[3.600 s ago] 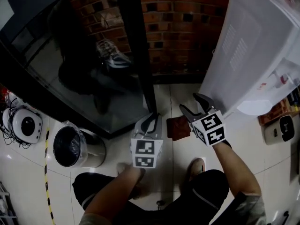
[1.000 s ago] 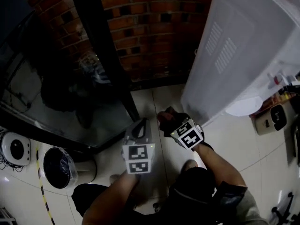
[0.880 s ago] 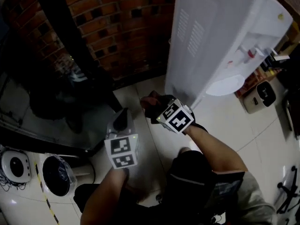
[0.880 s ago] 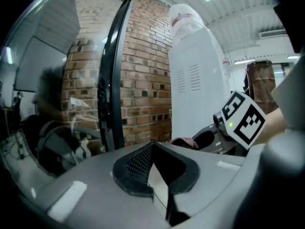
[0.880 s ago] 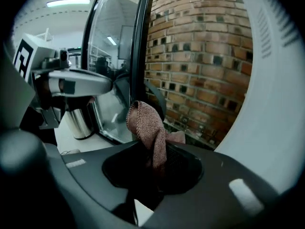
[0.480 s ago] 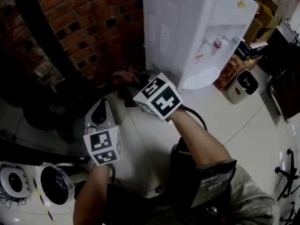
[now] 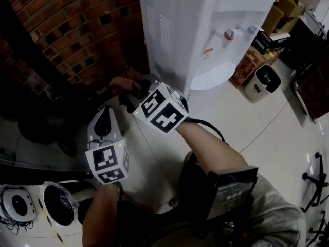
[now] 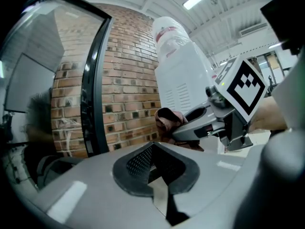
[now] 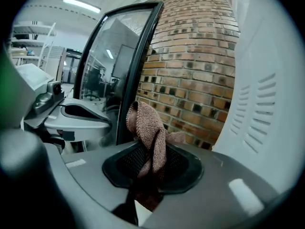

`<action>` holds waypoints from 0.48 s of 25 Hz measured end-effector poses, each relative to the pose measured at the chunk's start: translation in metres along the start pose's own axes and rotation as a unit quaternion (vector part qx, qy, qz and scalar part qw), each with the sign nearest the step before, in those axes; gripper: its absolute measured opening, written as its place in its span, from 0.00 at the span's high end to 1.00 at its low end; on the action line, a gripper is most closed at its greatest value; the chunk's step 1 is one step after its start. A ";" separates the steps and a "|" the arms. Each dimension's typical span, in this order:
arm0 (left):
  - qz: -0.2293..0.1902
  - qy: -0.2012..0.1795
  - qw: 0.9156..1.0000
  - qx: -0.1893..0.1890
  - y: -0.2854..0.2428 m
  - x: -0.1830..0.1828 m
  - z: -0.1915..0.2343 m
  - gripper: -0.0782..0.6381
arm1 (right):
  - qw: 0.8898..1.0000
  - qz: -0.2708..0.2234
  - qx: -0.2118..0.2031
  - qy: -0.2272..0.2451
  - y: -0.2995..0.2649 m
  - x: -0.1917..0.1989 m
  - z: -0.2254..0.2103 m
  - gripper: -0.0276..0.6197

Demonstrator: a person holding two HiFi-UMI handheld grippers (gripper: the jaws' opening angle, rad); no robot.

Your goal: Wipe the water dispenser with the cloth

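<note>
Nearest the person, the left gripper (image 7: 104,116) hangs with its jaws closed on nothing, just left of the right arm. Ahead of it the right gripper (image 7: 132,90) pinches the brown cloth (image 9: 148,128), which stands up in a fold between its jaws, near the vented side panel of the water dispenser (image 7: 175,30). Beyond, the brick wall (image 7: 67,35) hems in the left side; bare floor (image 7: 241,122) opens to the right
</note>
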State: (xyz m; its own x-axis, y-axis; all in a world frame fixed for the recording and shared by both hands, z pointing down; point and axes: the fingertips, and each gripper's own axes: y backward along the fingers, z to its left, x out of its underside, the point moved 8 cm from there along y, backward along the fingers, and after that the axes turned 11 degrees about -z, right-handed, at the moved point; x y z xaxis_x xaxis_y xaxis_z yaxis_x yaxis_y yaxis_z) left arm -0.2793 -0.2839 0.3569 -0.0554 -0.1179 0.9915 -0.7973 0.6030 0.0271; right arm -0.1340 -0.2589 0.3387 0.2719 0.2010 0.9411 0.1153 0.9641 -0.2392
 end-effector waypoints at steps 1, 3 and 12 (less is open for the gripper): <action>-0.001 -0.001 1.000 0.002 0.000 -0.001 -0.002 0.89 | 1.000 -0.001 0.002 0.002 0.001 0.001 -0.001 0.78; -0.001 -0.005 1.000 0.005 0.001 -0.001 -0.006 0.89 | 1.000 0.000 0.007 0.007 0.001 0.003 0.000 0.78; 0.007 -0.019 1.000 0.001 0.002 -0.003 -0.014 0.89 | 1.000 0.000 0.013 0.020 0.004 0.010 -0.007 0.78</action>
State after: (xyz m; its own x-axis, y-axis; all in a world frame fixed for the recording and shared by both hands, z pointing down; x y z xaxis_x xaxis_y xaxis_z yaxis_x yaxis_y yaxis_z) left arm -0.2724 -0.2709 0.3556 -0.0889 -0.1392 0.9863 -0.7973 0.6034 0.0133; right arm -0.1244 -0.2541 0.3452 0.3090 0.1941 0.9310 0.0914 0.9684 -0.2323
